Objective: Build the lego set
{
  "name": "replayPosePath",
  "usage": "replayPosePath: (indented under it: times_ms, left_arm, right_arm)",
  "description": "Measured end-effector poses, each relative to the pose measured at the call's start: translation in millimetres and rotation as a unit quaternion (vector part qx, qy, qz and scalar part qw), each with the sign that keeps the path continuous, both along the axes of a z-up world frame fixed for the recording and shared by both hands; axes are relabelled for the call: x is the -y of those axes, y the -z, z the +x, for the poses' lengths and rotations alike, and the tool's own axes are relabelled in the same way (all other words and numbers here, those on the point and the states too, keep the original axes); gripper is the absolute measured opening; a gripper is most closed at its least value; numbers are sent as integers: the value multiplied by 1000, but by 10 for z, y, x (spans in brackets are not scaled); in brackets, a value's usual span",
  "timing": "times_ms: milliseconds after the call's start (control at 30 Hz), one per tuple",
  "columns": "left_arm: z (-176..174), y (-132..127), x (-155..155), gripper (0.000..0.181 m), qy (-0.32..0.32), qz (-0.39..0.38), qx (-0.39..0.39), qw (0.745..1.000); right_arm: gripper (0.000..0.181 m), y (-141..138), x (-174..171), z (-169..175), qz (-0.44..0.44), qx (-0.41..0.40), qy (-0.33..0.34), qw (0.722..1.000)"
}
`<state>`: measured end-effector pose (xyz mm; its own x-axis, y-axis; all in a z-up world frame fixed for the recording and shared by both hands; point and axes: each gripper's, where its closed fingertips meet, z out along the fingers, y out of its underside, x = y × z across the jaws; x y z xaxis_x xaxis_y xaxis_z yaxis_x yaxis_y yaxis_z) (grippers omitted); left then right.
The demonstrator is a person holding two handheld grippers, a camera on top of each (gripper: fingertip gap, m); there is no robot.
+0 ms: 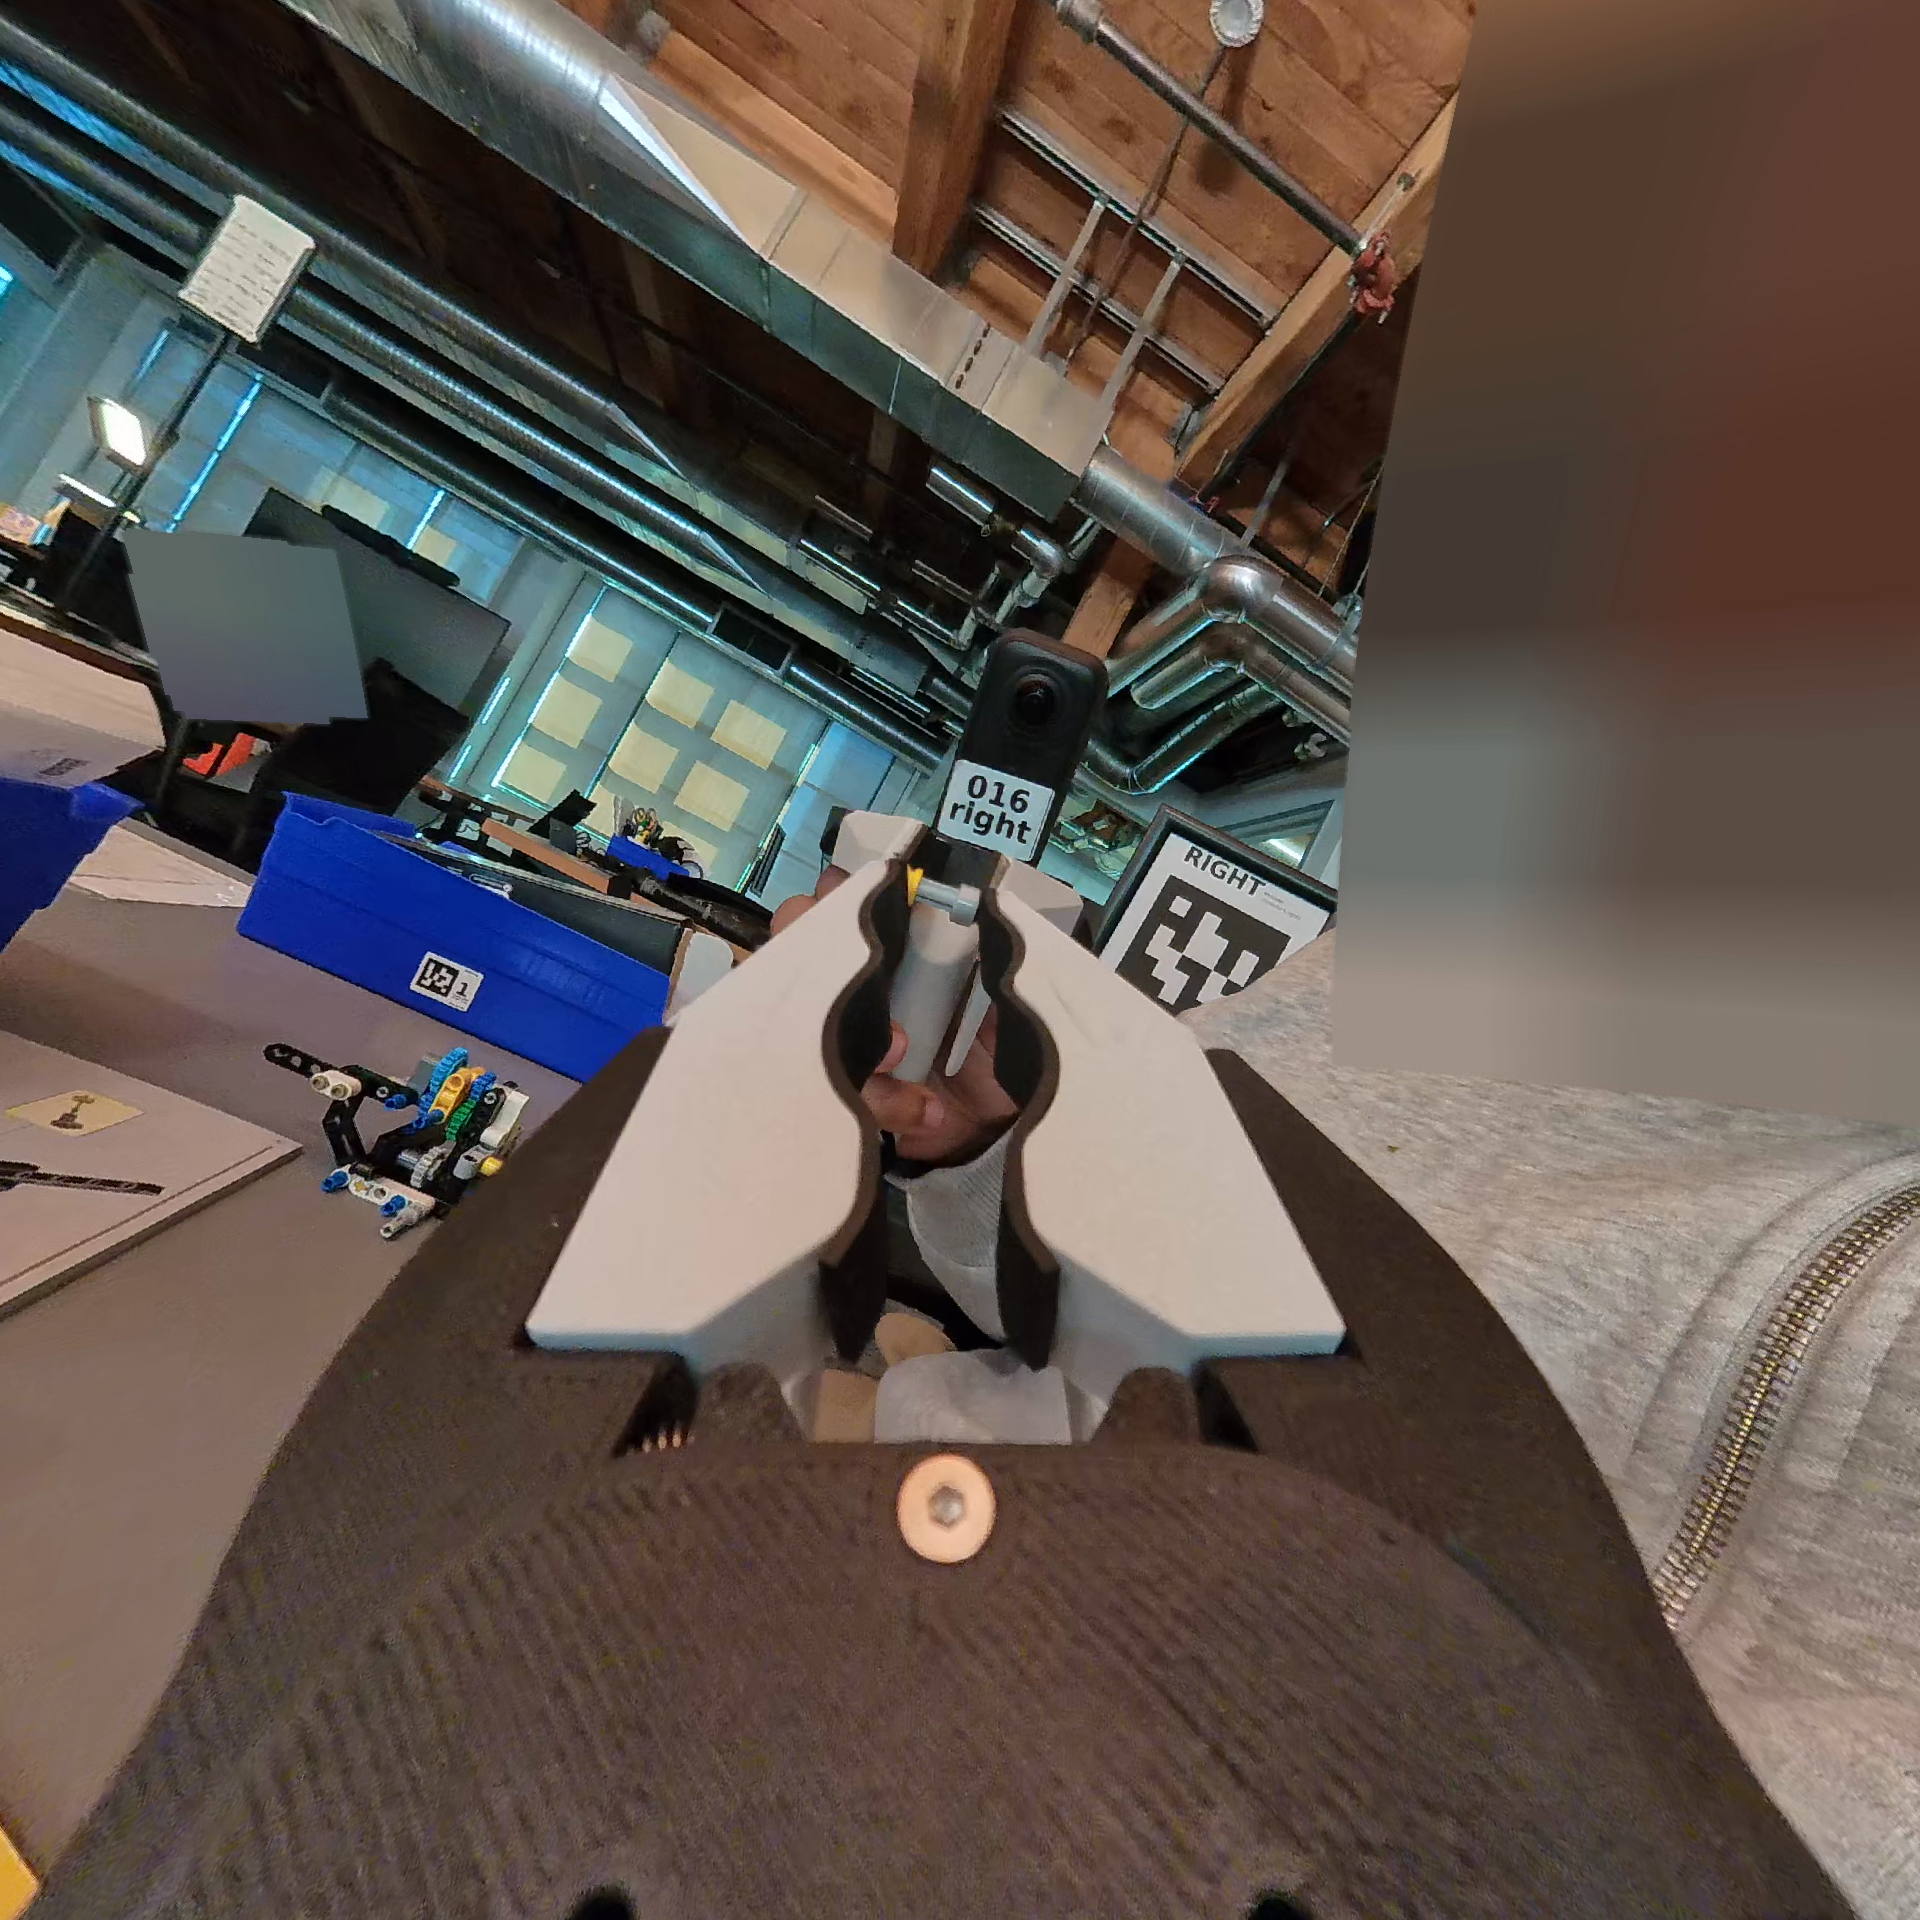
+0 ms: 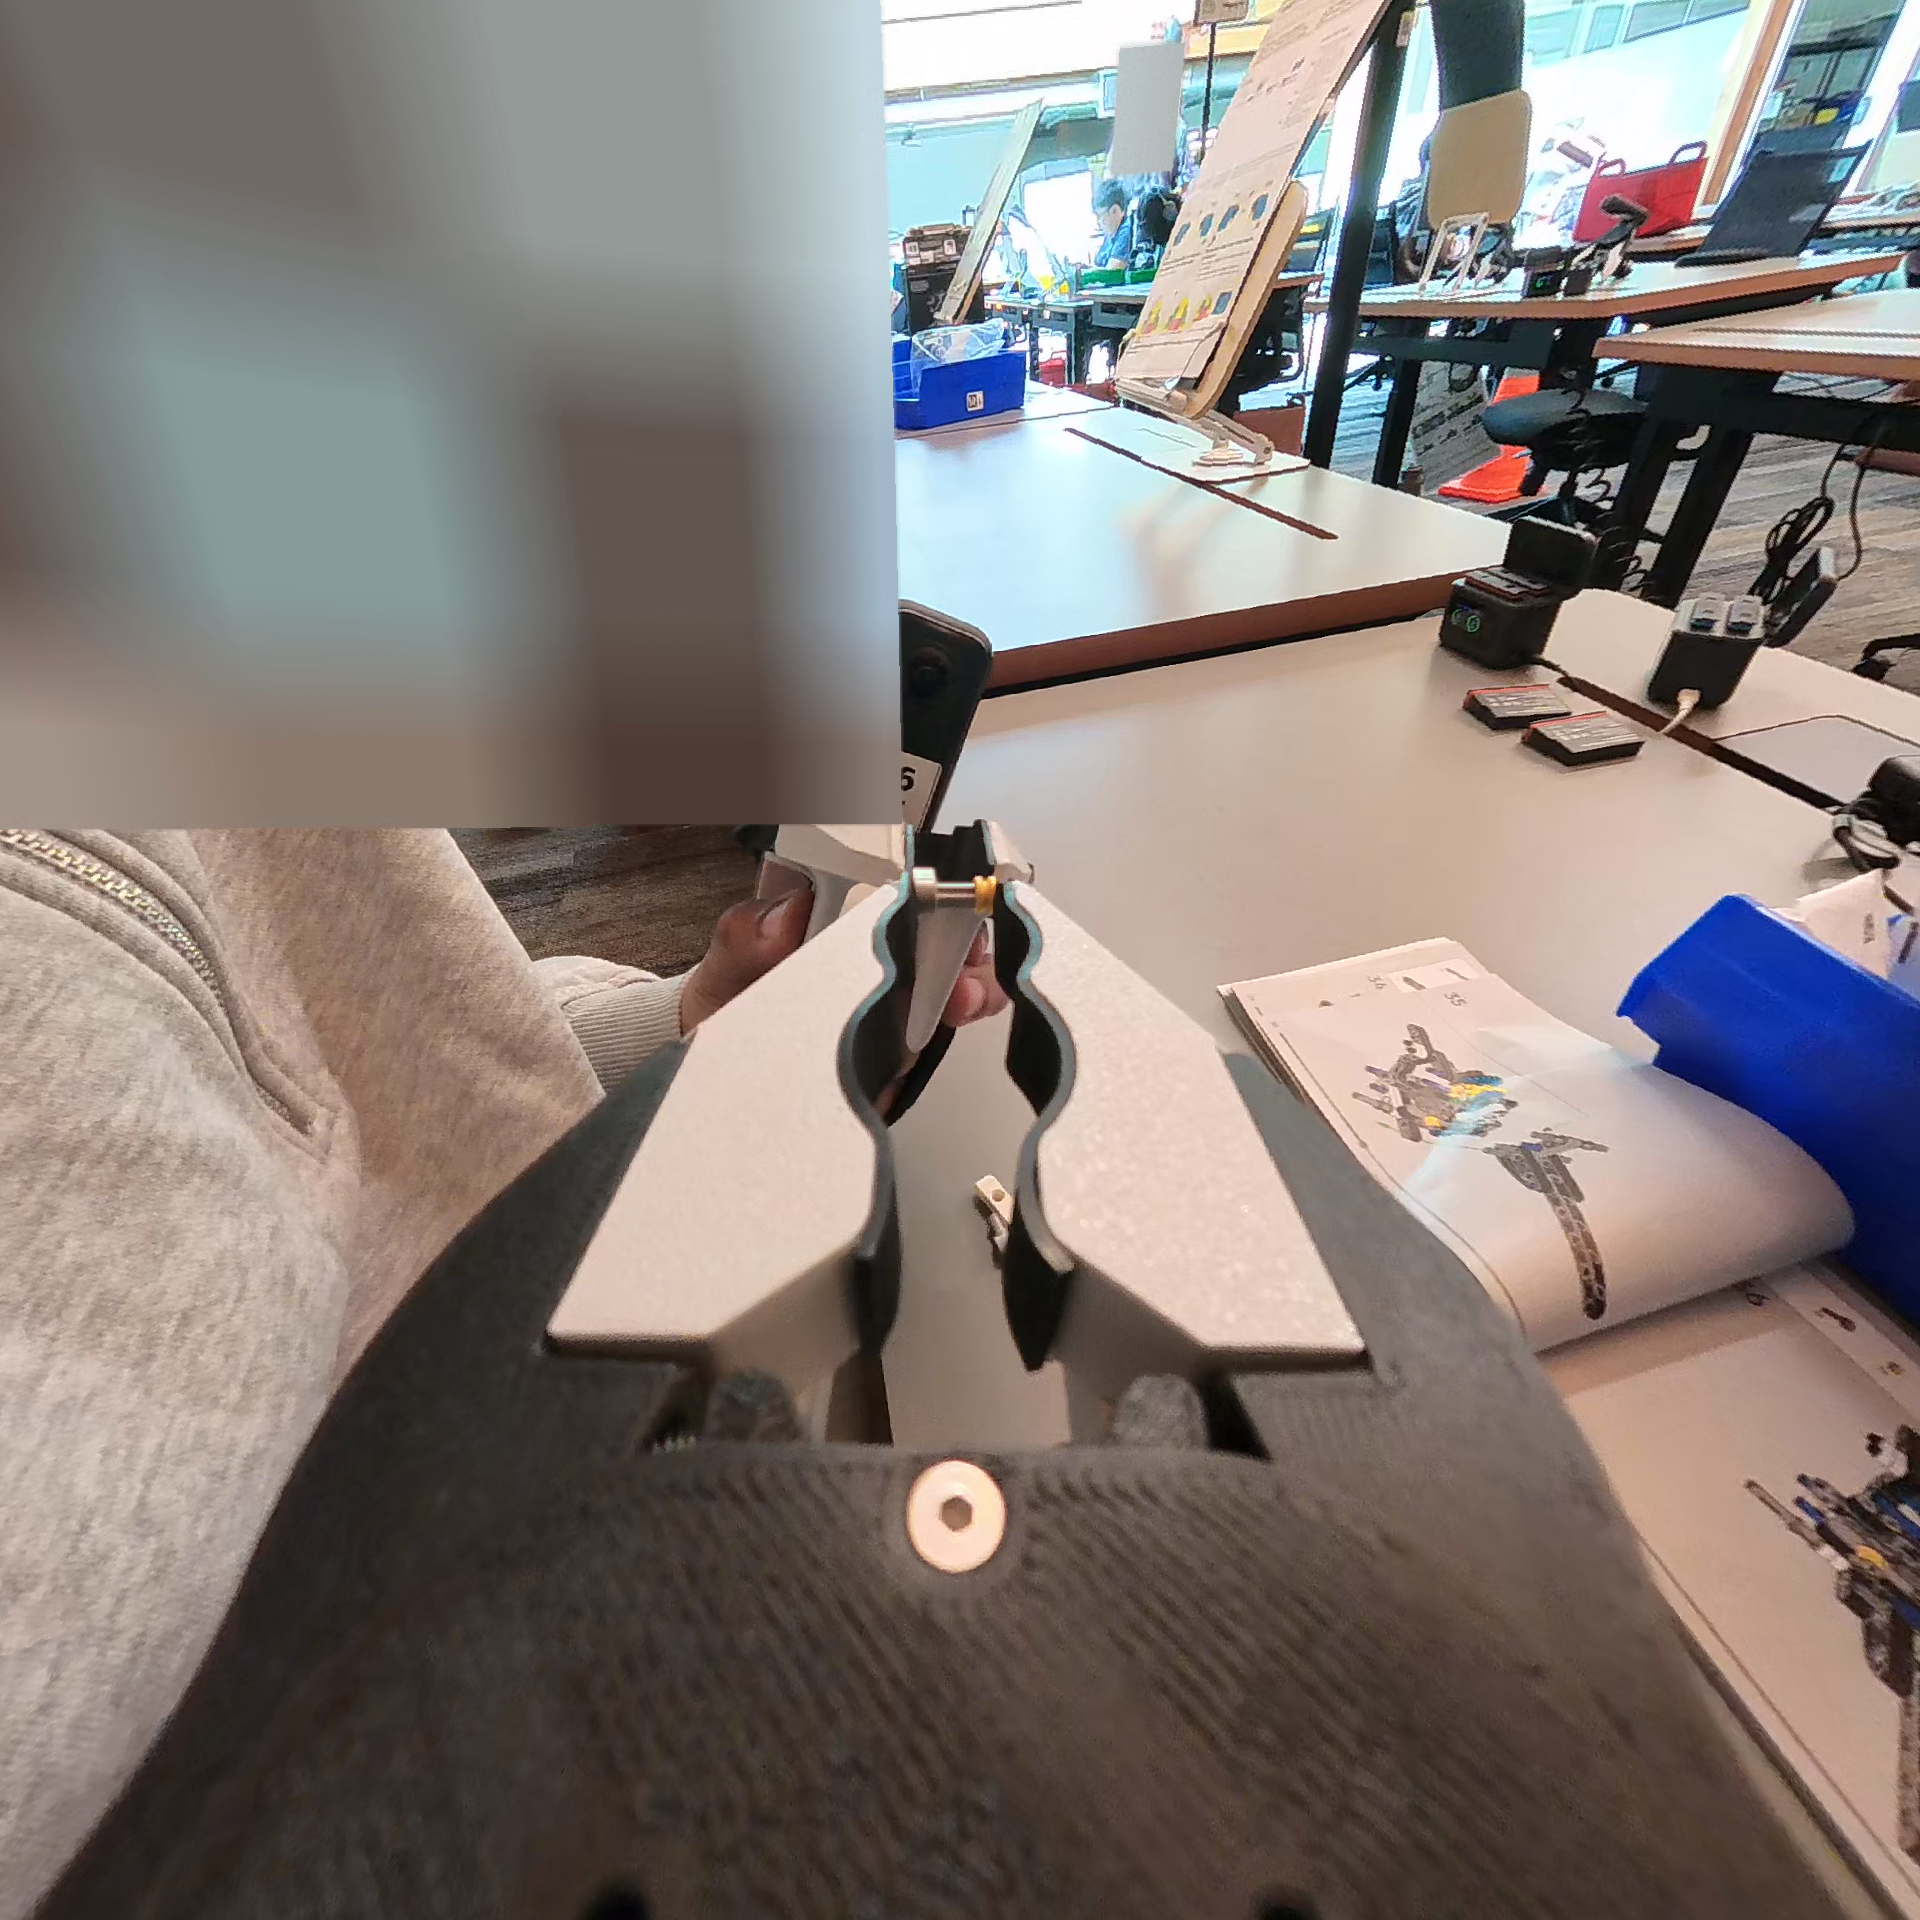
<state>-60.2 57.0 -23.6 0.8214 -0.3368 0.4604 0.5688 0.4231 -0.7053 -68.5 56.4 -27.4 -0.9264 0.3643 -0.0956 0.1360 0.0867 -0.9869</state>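
Observation:
My two grippers face each other tip to tip above the table edge. A small grey pin with a yellow bush (image 1: pixel 945 896) lies crosswise between the fingertips of my left gripper (image 1: pixel 940 894), whose jaws are nearly closed around it. The same pin (image 2: pixel 951 888) spans the tips of my right gripper (image 2: pixel 951 888), also closed on it. Each gripper's fingers show just beyond the other's. A partly built lego model (image 1: pixel 416 1132) in black, blue, yellow and green stands on the table at the left. A small white lego piece (image 2: pixel 992 1205) lies on the table under my right gripper.
Blue bins (image 1: pixel 447 935) stand behind the model, with another blue bin (image 2: pixel 1787 1049) on the open instruction booklet (image 2: pixel 1455 1122). A printed sheet (image 1: pixel 104 1174) lies at the left. Battery chargers (image 2: pixel 1496 613) sit at the far table edge. A person's grey zip jacket (image 1: pixel 1610 1299) is close by.

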Motion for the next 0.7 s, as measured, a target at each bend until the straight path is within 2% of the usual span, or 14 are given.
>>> replayPosePath:
  times_ms: [33, 700]
  left_arm:
    - [0, 3, 0, 10, 3, -1, 1, 1000]
    - [8, 18, -23, 10, 5, -8, -1, 1000]
  right_arm:
    - [13, 4, 2, -4, 1, 0, 0, 1000]
    - [13, 20, -4, -10, 7, 0, -9, 1000]
